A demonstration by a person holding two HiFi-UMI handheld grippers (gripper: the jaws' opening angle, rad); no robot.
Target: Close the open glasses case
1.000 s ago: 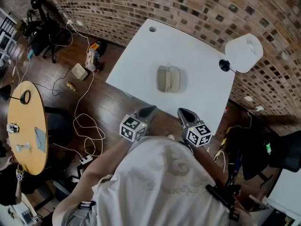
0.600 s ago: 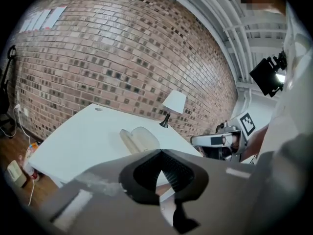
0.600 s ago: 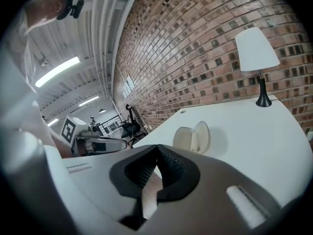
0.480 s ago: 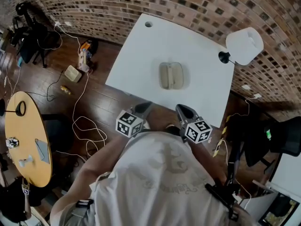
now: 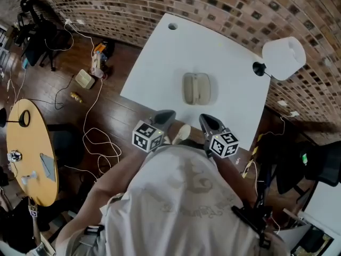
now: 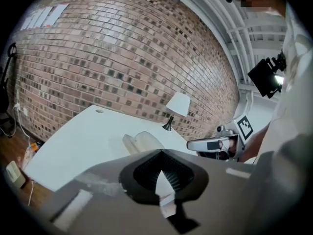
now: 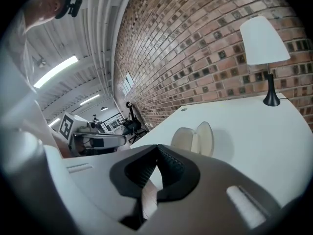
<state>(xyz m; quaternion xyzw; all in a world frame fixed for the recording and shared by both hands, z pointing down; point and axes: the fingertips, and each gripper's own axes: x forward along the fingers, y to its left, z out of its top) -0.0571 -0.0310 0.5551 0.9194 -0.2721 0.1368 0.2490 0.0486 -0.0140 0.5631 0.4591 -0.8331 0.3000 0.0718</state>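
Both closed, empty: left claw (image 5: 169, 113), right claw (image 5: 204, 118); open glasses case (image 5: 196, 88) well ahead.

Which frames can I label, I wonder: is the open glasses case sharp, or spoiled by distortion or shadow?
Head view: glasses case sharp, evenly lit, but brick wall bows. Left gripper view: pale against white table. Right gripper view: clear, soft shadow beside it.

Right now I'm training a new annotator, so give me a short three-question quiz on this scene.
1. True or false: the glasses case lies open on the white table.
2. Where does the lamp stand? A) at a table corner by the brick wall B) on the floor C) inside the case
3. Fill in: the left gripper and right gripper are shut and hold ____.
Key: 1 true; 2 A; 3 nothing.
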